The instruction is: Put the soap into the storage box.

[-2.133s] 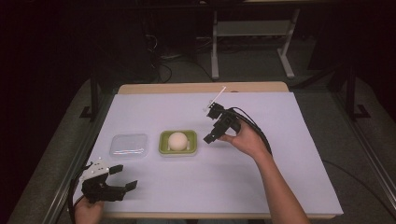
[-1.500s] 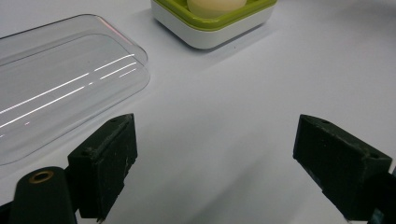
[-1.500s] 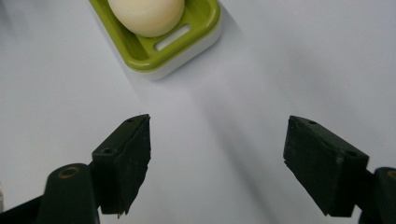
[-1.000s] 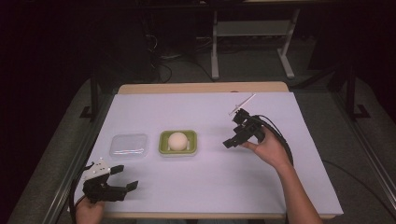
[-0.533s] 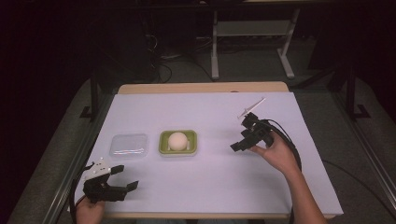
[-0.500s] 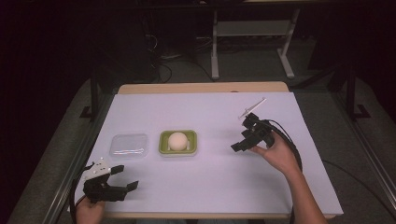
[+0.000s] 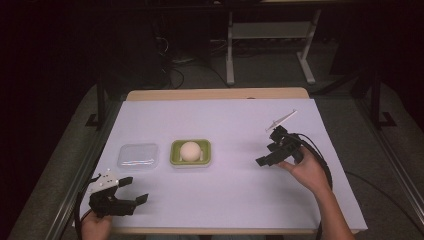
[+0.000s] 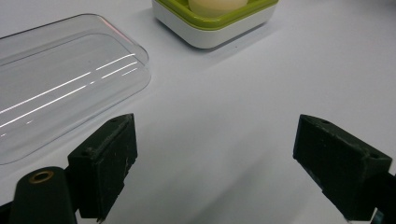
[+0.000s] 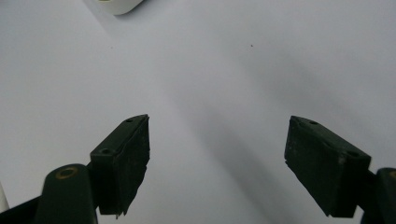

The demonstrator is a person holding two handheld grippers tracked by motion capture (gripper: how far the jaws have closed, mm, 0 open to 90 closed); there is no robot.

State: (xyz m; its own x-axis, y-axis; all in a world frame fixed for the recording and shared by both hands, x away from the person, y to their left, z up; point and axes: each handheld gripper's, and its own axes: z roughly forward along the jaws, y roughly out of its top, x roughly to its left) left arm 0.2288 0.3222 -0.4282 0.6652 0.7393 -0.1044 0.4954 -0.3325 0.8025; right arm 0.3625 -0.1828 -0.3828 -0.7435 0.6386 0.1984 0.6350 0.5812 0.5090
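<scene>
So the right hand-held gripper [image 9: 217, 163] has its two black jaws spread wide apart with nothing between them, just hanging over the plain white tabletop [image 9: 233, 70]. Up at the top left edge a rounded white corner of a dish [image 9: 116, 5] pokes in, well apart from the jaws. Soft shadows fall across the surface.

Bright table sheet [image 7: 220, 120], dark surroundings, glare streaks on clear lid [image 8: 60, 88], soft shadows

A wooden-edged table [image 7: 215, 94] is covered by a white sheet [image 7: 225, 200]; behind it, a grey metal stand [image 7: 270, 35] and black cables [image 7: 175, 60] are seen.
</scene>
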